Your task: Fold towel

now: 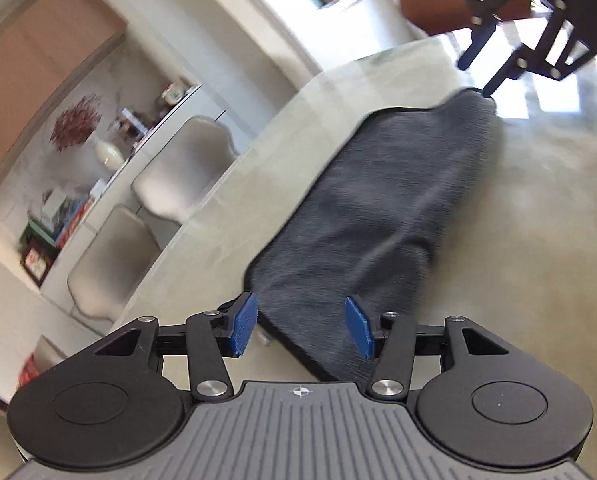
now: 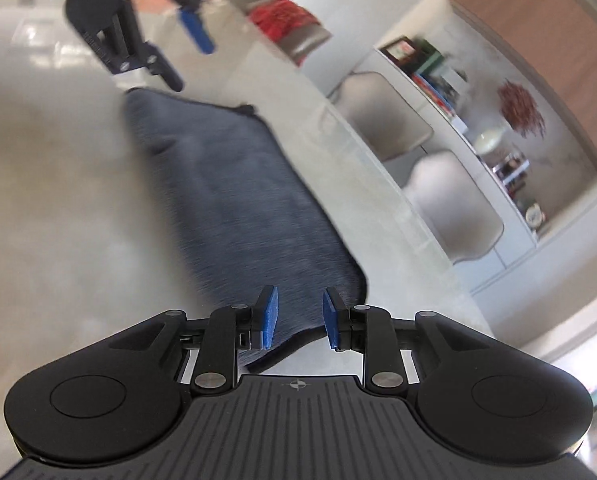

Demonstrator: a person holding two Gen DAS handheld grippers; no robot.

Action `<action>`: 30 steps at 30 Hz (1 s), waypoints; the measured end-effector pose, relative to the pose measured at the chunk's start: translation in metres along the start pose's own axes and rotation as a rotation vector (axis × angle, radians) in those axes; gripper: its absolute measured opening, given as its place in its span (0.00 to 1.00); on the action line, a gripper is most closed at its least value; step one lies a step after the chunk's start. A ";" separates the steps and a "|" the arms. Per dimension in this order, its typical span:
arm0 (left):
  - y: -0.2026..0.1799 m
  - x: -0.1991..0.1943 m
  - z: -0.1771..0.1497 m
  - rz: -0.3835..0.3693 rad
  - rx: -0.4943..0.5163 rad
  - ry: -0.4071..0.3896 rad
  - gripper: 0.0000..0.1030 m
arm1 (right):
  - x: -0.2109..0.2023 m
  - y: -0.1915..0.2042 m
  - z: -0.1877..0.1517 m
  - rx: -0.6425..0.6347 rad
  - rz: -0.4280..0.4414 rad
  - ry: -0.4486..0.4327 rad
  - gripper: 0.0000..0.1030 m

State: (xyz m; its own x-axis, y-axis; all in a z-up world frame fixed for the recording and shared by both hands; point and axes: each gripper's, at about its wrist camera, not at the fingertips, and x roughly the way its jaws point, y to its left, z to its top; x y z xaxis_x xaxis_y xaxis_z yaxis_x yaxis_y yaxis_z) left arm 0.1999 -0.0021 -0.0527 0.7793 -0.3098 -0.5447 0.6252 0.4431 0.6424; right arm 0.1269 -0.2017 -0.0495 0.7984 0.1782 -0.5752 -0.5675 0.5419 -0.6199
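Observation:
A dark grey towel (image 1: pixel 382 216) lies as a long folded strip on a pale table (image 1: pixel 518 280); it also shows in the right wrist view (image 2: pixel 238 200). My left gripper (image 1: pixel 304 328) is open, its blue pads either side of the towel's near end. My right gripper (image 2: pixel 298 318) is open over the towel's other end. Each gripper shows in the other's view, the right gripper (image 1: pixel 478 76) above the far end of the towel, the left gripper (image 2: pixel 186 60) likewise. Neither holds the cloth.
Two pale chairs (image 1: pixel 186 172) stand beside the table's edge (image 1: pixel 234 168). A white shelf unit (image 1: pixel 110 168) with a vase, books and red flowers lines the wall. An orange-brown chair (image 1: pixel 458 4) stands beyond the table's far end.

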 end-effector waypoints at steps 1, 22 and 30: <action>-0.007 -0.001 0.001 0.002 0.031 0.006 0.52 | -0.004 0.009 0.000 -0.022 0.002 0.003 0.25; -0.038 0.032 0.009 -0.015 0.296 0.150 0.49 | 0.041 0.030 0.003 -0.192 -0.035 0.134 0.25; -0.039 0.040 0.015 -0.106 0.323 0.213 0.11 | 0.044 0.018 0.006 -0.128 -0.014 0.131 0.09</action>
State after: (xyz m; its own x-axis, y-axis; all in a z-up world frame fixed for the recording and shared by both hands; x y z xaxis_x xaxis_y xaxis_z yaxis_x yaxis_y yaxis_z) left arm 0.2071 -0.0446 -0.0913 0.7046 -0.1438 -0.6949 0.7094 0.1205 0.6944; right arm 0.1534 -0.1792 -0.0824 0.7782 0.0577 -0.6254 -0.5838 0.4336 -0.6864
